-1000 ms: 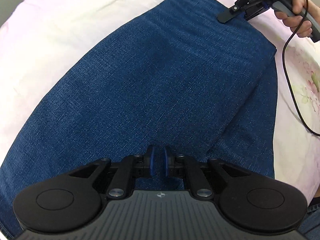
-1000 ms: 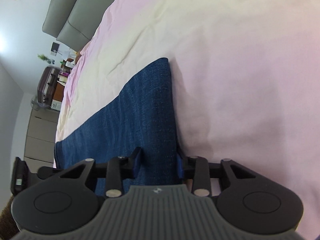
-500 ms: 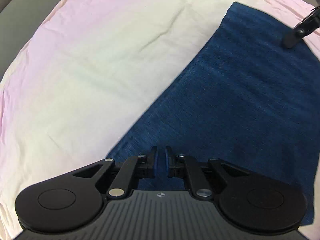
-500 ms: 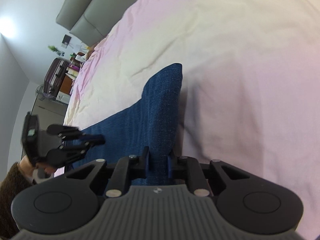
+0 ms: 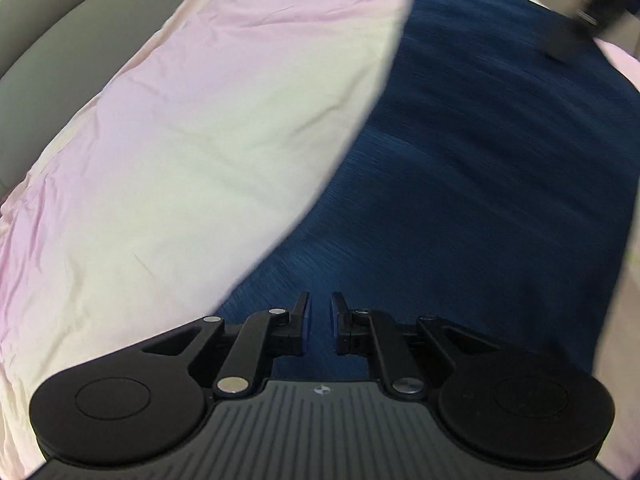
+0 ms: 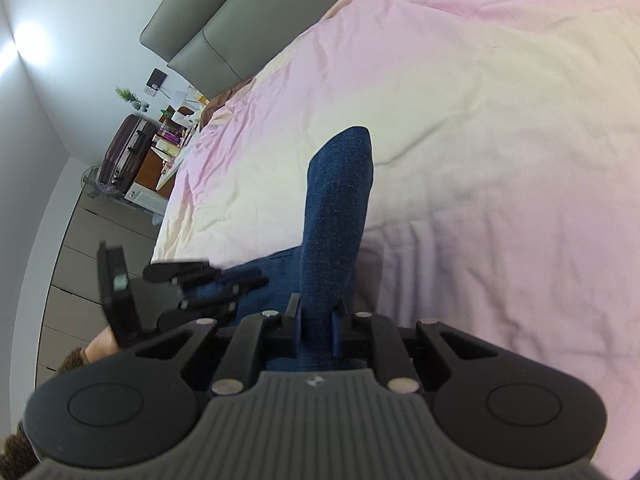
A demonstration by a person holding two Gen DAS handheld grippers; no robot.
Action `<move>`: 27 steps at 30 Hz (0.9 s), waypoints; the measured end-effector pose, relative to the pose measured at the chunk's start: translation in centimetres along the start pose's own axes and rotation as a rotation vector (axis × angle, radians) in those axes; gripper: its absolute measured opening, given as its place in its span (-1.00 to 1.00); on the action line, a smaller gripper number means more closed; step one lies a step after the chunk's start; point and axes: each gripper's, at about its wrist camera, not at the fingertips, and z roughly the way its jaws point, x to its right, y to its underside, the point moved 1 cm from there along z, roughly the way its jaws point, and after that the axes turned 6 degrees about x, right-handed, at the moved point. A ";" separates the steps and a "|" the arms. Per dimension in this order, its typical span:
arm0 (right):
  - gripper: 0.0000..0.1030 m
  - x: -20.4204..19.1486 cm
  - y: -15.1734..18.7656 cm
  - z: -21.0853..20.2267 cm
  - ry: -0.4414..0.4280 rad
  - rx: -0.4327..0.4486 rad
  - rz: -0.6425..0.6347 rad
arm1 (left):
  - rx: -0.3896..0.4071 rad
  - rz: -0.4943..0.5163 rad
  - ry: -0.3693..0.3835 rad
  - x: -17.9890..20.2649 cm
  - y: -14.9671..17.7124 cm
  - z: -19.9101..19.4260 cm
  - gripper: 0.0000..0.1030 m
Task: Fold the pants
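Left wrist view: the left tool (image 5: 319, 317) points steeply down over the dark blue pants (image 5: 480, 200), which spread across the pink bed sheet (image 5: 180, 140). Its jaws stand narrow with denim between the pads, clamped on the cloth. The right tool (image 5: 576, 36) shows blurred at the top right corner, at the pants' far edge.

Right wrist view: the right tool (image 6: 316, 322) tilts downward; its jaws have just been closing and pinch a raised fold of the pants (image 6: 336, 216) standing above the bed sheet (image 6: 500, 140). To the left, a hand (image 6: 102, 346) holds the left tool (image 6: 248, 284), gripping the denim.
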 end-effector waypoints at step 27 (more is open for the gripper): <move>-0.82 -28.5 7.0 20.1 0.024 -0.156 -0.129 | 0.106 -0.498 -0.176 -7.9 19.3 -13.6 -0.76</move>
